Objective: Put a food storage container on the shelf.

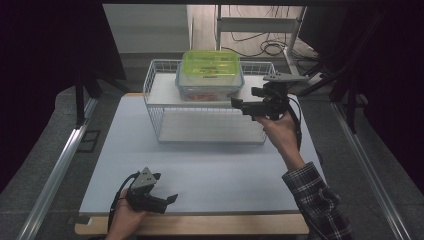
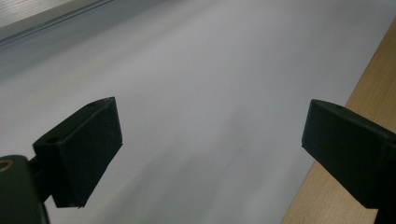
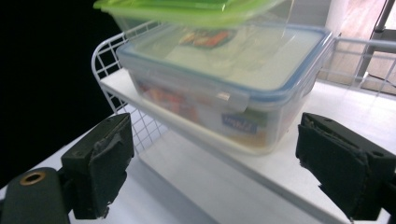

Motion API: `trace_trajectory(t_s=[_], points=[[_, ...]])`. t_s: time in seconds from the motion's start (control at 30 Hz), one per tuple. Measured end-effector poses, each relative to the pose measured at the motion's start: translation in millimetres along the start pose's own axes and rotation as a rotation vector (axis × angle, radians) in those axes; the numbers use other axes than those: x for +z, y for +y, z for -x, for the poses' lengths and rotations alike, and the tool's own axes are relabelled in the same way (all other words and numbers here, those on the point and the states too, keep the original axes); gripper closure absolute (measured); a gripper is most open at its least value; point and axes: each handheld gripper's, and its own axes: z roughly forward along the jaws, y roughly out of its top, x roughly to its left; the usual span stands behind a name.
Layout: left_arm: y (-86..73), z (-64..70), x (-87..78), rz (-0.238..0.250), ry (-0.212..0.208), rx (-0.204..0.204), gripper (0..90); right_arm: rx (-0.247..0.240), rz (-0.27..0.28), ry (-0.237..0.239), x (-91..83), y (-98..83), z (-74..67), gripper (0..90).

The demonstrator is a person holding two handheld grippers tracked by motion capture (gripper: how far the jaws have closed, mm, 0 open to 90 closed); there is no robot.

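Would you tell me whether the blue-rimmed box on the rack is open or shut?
Shut. The blue-rimmed box has its lid seated flat all round, with a side clip folded down, and a green-lidded box stacked on it.

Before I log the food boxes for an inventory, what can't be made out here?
- Contents of the blue-rimmed box: right gripper view, blurred behind cloudy plastic.
- Its label: same view, print too small.
- Green-lidded box on top: cut off by the upper edge.
- Wire rack far side: high view, hidden behind the boxes.
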Motion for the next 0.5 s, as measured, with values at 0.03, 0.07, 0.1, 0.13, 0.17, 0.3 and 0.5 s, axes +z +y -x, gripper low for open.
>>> trace_trajectory(t_s=[0.03, 0.07, 0.1, 0.13, 0.17, 0.3, 0.5], points=[[0.0, 0.1, 0.1, 0.000, -0.001, -0.001, 5.1, -0.005, -0.005, 0.002, -0.3, -3.3, -1.3, 11.0], [0.0, 0.1, 0.1, 0.000, -0.001, -0.001, 5.1, -0.011, -0.009, 0.003, -0.6, -6.0, -2.4, 10.4], [0.0, 0.1, 0.1, 0.000, -0.001, -0.001, 5.0, -0.021, -0.014, -0.001, -1.0, -8.8, -3.5, 10.2], [0.0, 0.1, 0.1, 0.001, -0.001, -0.002, 5.1, -0.029, -0.018, -0.003, -1.1, -11.9, -4.9, 9.9], [0.1, 0.1, -0.1, 0.002, 0.000, -0.002, 5.1, -0.041, -0.021, -0.003, -1.2, -15.2, -5.8, 9.2], [0.1, 0.2, 0.0, 0.002, 0.000, -0.003, 5.0, -0.049, -0.036, 0.010, -2.3, -28.3, -8.2, 7.6], [0.0, 0.0, 0.4, 0.001, -0.005, -0.005, 4.8, -0.071, -0.065, 0.023, -4.0, -52.2, -10.6, 5.6]])
